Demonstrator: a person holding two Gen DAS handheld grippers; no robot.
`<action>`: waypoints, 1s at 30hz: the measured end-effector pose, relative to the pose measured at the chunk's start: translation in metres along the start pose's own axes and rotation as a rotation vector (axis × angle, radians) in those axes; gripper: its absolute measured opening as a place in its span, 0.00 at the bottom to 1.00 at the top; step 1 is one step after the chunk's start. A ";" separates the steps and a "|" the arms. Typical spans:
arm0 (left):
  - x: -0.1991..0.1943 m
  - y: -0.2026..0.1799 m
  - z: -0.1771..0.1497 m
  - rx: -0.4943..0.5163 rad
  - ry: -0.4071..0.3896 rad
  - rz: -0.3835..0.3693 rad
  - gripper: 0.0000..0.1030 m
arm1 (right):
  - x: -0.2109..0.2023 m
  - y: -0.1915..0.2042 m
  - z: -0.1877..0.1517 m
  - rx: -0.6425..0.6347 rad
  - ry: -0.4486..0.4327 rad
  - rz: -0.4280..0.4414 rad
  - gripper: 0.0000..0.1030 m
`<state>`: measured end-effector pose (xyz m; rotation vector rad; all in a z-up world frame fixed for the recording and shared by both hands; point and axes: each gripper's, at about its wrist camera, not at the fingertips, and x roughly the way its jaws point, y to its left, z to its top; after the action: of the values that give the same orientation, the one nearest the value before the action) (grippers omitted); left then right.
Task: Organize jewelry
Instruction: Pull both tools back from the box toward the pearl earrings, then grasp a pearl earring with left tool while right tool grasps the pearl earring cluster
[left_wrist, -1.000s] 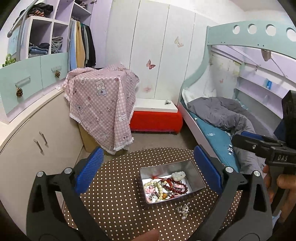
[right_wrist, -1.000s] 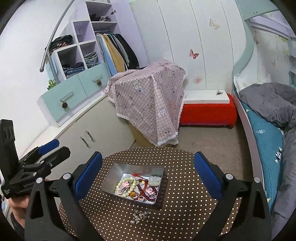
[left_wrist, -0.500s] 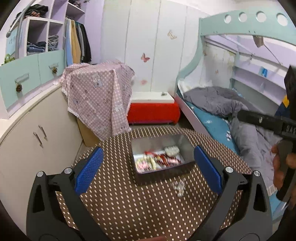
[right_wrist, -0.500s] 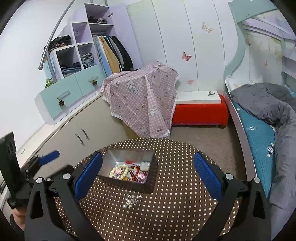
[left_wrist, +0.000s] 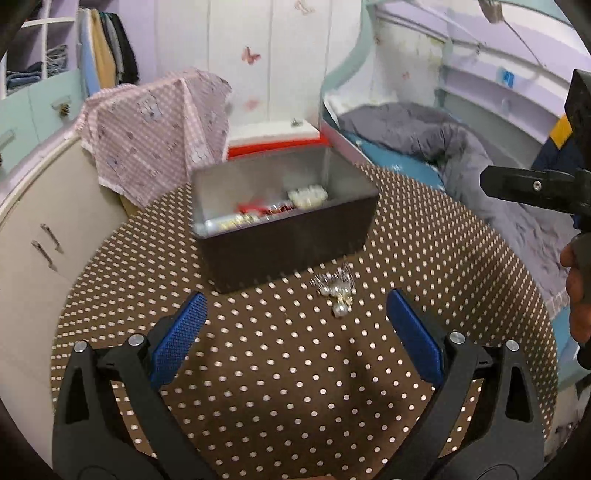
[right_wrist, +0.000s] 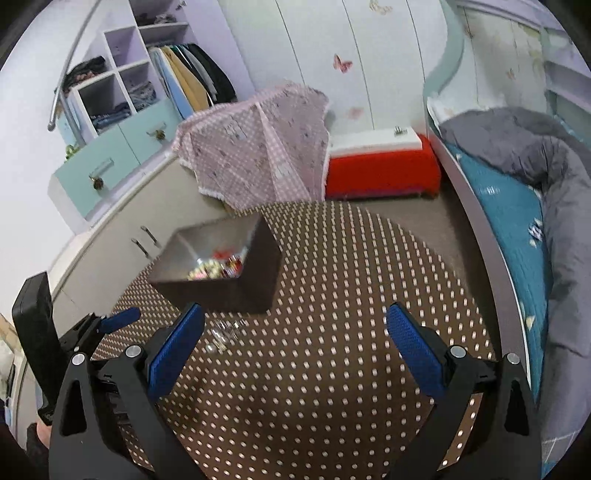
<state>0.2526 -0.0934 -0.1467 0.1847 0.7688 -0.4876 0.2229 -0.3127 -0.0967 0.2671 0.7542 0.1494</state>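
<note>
A dark box with a silvery inside (left_wrist: 284, 225) (right_wrist: 221, 273) stands on a round brown table with white dots (left_wrist: 295, 369) (right_wrist: 332, 332); beads and red pieces lie in it. A small pile of pearl and silver jewelry (left_wrist: 338, 291) (right_wrist: 223, 334) rests on the table just in front of the box. My left gripper (left_wrist: 295, 332) hovers low over the table before the pile, jaws wide and closing slightly, nothing between them. My right gripper (right_wrist: 295, 343) is open and empty, to the right of the pile.
Beyond the table are a pink checked cloth over furniture (left_wrist: 155, 133), a red bench with a white top (right_wrist: 380, 166), a bed with a grey duvet (left_wrist: 424, 136) on the right, and cream cabinets (right_wrist: 122, 236) on the left.
Both grippers have come down toward the table. The box and the jewelry pile look larger and nearer in both views.
</note>
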 end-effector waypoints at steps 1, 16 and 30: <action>0.005 0.000 -0.002 0.007 0.014 -0.005 0.86 | 0.003 -0.002 -0.004 0.007 0.012 0.000 0.92; 0.043 0.005 0.001 -0.008 0.114 -0.180 0.11 | 0.026 -0.003 -0.028 0.021 0.105 -0.001 0.92; 0.018 0.035 -0.026 -0.105 0.080 -0.148 0.11 | 0.054 0.042 -0.047 -0.082 0.176 0.002 0.92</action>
<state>0.2641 -0.0603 -0.1783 0.0494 0.8879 -0.5805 0.2275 -0.2517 -0.1528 0.1782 0.9200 0.2072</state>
